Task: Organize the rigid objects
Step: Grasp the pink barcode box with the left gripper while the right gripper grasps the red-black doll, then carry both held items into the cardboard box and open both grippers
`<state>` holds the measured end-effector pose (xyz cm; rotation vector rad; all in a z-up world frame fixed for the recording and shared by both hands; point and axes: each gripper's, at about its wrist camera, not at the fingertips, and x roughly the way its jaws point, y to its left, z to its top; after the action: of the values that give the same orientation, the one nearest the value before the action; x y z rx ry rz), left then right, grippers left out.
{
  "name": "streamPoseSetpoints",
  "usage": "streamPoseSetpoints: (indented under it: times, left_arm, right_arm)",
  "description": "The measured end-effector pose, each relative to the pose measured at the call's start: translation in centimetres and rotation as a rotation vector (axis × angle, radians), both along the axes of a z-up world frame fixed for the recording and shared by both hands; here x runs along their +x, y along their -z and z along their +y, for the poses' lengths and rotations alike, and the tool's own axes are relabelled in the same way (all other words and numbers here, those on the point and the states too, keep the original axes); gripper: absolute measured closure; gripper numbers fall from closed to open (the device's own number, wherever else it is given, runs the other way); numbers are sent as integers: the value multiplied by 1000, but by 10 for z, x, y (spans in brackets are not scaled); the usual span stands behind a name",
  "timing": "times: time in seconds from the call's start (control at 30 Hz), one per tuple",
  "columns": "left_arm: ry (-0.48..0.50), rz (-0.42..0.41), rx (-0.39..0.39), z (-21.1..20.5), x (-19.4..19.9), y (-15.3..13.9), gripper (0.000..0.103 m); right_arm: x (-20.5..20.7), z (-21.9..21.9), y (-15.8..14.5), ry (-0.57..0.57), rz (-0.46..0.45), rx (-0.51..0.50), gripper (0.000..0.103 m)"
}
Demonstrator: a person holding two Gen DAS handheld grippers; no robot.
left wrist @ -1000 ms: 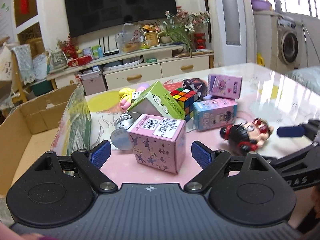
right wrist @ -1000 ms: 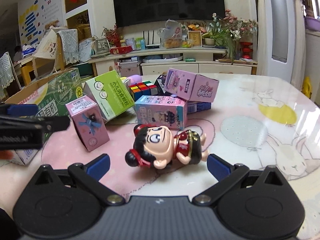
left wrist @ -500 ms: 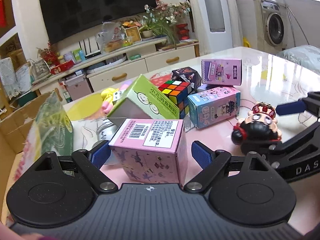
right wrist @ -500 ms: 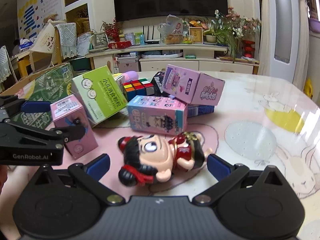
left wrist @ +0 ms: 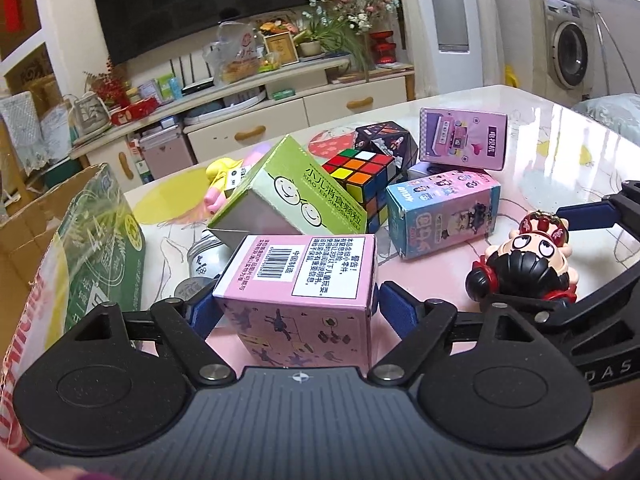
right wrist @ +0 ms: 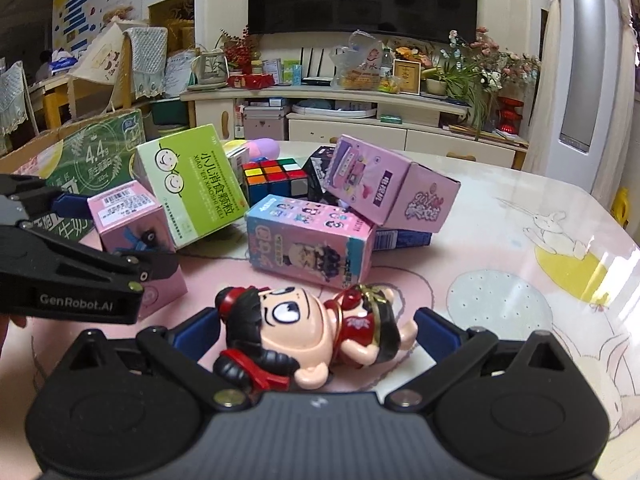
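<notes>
Pink box [left wrist: 298, 292], centre frame: btwn pads of left gripper [left wrist: 296, 310], no squeeze evident. Doll [right wrist: 308, 332], lower centre: btwn spread pads of right gripper [right wrist: 316, 330], not gripped.

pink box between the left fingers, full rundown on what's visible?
The pink box is a small cardboard carton, standing upright on the pink tablecloth. Its top face carries a barcode and a white label of Chinese print; the near side shows dark line drawings, and another side a dark cartoon figure with a blue bow. It sits between the blue pads of the left hand-held gripper, which flank it closely; whether they touch it is unclear. The green box leans just behind it.
</notes>
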<state>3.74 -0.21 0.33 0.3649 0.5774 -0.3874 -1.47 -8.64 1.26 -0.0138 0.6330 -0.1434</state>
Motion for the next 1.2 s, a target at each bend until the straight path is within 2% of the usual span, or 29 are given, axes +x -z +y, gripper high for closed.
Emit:
streamPoseSetpoints:
  times: [0.37,0.77,1.0,1.2]
  left_arm:
    - [-82,36,-39,7,-3,-12,5]
    - [-99,7,-166,26,-24,-54,5]
    - [-136,-44,-252,57,-35,-85,5]
    - [-225,-73,-298,99,-34,-102,5]
  right_arm:
    - [1,1,-1,-7,5,-13,3]
    - [-7,9,-9,22,-39,-37,3]
    - [-10,29,-31,2,-101,-50,3]
    - [-7,63,-55,-65,-155,-62,3]
